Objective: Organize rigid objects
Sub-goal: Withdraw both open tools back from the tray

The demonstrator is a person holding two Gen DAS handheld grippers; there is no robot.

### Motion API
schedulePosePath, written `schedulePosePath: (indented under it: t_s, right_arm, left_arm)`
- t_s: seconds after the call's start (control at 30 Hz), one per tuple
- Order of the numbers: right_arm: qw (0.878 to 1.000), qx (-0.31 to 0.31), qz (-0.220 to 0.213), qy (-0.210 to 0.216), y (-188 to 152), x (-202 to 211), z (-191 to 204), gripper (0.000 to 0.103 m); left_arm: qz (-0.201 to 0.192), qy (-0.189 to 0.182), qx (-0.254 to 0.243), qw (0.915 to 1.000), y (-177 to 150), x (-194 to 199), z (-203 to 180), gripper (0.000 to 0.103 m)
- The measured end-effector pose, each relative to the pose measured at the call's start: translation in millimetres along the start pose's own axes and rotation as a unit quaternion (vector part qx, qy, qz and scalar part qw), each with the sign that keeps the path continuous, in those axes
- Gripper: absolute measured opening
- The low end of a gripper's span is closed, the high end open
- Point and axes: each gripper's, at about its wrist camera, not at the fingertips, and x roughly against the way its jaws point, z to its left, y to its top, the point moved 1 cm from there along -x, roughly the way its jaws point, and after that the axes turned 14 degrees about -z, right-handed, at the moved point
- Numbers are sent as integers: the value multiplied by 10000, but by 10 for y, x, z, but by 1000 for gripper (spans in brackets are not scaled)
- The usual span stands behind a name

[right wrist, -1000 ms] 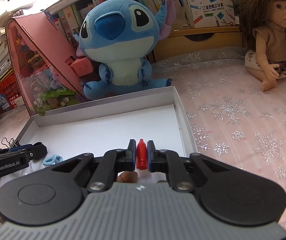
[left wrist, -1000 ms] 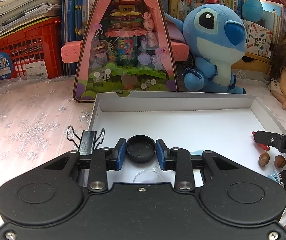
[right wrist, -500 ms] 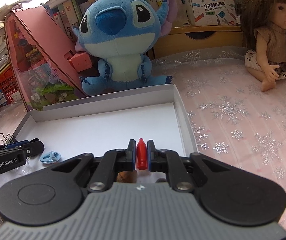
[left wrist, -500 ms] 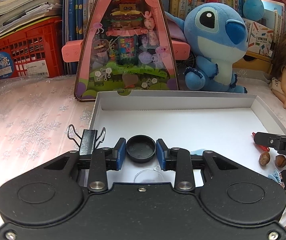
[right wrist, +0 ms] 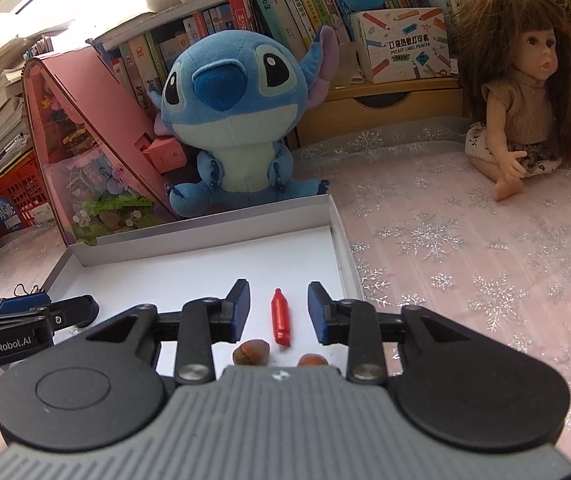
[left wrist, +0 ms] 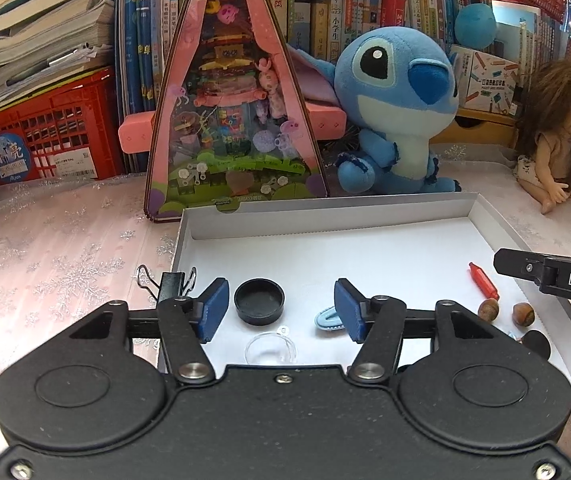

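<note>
Between right gripper's [right wrist: 278, 311] spread fingers, red crayon-shaped piece [right wrist: 280, 317] lay free on white tray [right wrist: 337, 236], long axis pointing straight ahead. Left gripper [left wrist: 281, 309] also gaped; black cap [left wrist: 259, 301] sat nearer its left pad.

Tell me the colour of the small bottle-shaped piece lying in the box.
Red. The bottle-shaped piece shows best in the right wrist view, lying on the white box floor.

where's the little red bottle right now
The red bottle lies flat on the floor of the white tray, between the open right tongs, just beyond the two hazelnuts near the tray's right wall.
</note>
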Motion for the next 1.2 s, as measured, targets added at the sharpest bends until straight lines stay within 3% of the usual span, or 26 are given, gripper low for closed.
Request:
schedulePosePath:
  t_s: [0.2, 0.4, 0.77, 1.2]
  right_arm:
    - [9993, 251, -277, 47, 50, 301, 66, 71]
    - [9975, 482, -505, 70, 7, 677, 76, 85]
    - [9951, 760, -617, 166, -353, 1243, 85, 88]
    - [9927, 1159, -286, 146, -788, 1337, 181, 92]
  left_arm:
    - [-247, -64, 56, 9997, 58, 342, -39, 82]
    - [-323, -74, 293, 9990, 36, 748, -18, 86]
    - [-492, -13, 175, 9986, -344, 1362, -34, 89]
    - [-215, 162, 13, 9996, -856, 1421, -115, 89]
